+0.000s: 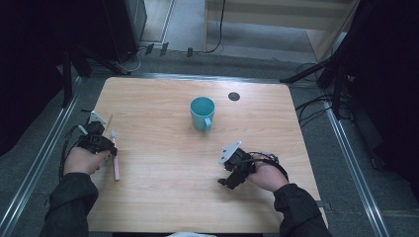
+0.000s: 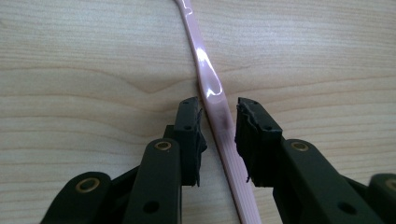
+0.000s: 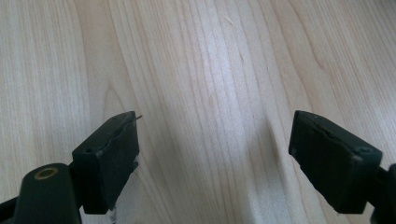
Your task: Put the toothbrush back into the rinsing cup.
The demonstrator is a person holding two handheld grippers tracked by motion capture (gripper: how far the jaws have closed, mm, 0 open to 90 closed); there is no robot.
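1. The pink toothbrush (image 2: 215, 100) is seen lying flat on the wooden table (image 1: 173, 143), near its left edge, with its handle running between the two jaws of the left gripper (image 2: 218, 123).
2. In the left gripper view, a narrow gap is seen on each side of the handle; the pads (image 2: 189, 135) are not pressed on it, so the jaws stand narrowly apart around it, holding nothing.
3. In the high view, the left gripper (image 1: 101, 132) is seen over the upper part of the toothbrush (image 1: 115, 157), whose white head lies at the far end and whose handle points back toward the person.
4. The handle is slim, glossy and pale pink, with fine lengthwise ribs on the nearer part and a slight curve farther up.
5. The right gripper (image 3: 212, 163) is held over bare wood, its jaws set wide with nothing between them.
6. A teal mug (image 1: 202, 113) stands upright near the middle of the table, well apart from the toothbrush.
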